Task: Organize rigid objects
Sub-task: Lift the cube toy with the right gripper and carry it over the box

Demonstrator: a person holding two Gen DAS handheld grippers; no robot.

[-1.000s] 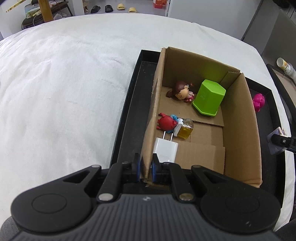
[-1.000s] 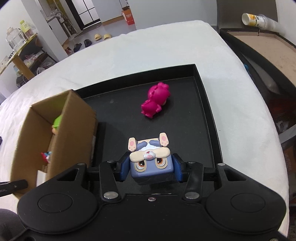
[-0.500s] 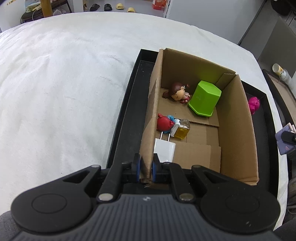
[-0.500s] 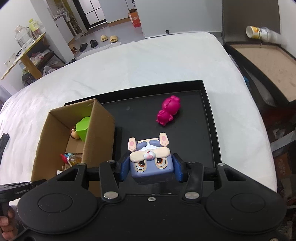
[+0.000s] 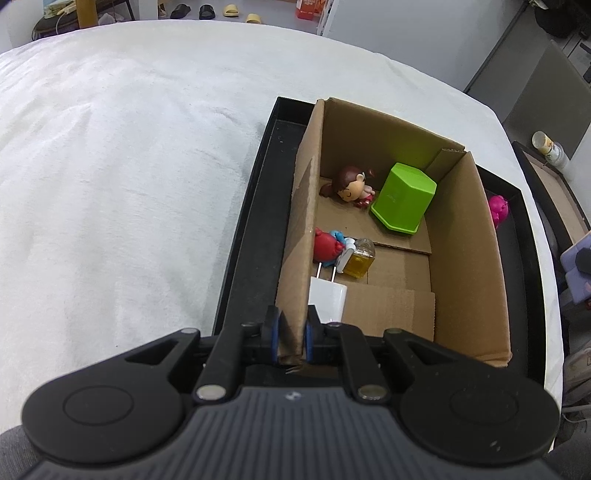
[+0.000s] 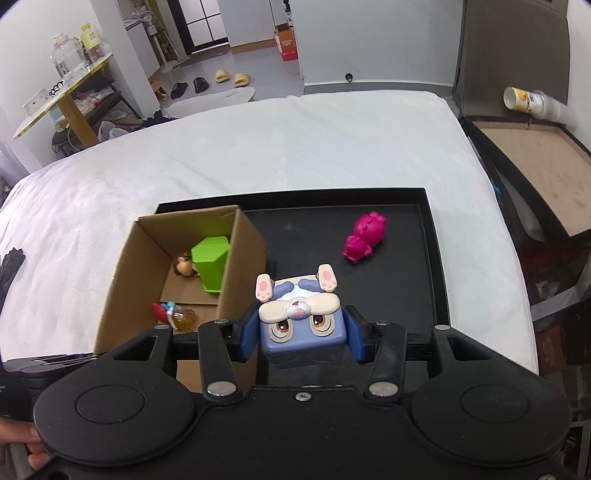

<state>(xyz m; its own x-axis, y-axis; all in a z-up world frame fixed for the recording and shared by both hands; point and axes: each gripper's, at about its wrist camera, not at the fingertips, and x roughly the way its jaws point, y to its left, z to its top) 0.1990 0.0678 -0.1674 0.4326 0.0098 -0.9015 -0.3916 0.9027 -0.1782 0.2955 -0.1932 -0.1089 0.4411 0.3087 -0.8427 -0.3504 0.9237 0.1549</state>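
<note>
Rabbit cube (image 6: 303,328) clenched in right gripper (image 6: 302,338); left gripper (image 5: 291,338) pinching box wall (image 5: 295,258).

Right tool (image 6: 300,338) lifted the rabbit toy (image 6: 301,325) — higher.

Beyond the white-covered bed (image 6: 295,147) lay a grey floor (image 6: 255,66) with slippers (image 6: 232,77) (two yellow, two dark) and an orange box (image 6: 287,45) by a white wall (image 6: 369,37). A wooden side table (image 6: 70,96) held jars at left, before a dark-framed window (image 6: 201,22).
</note>
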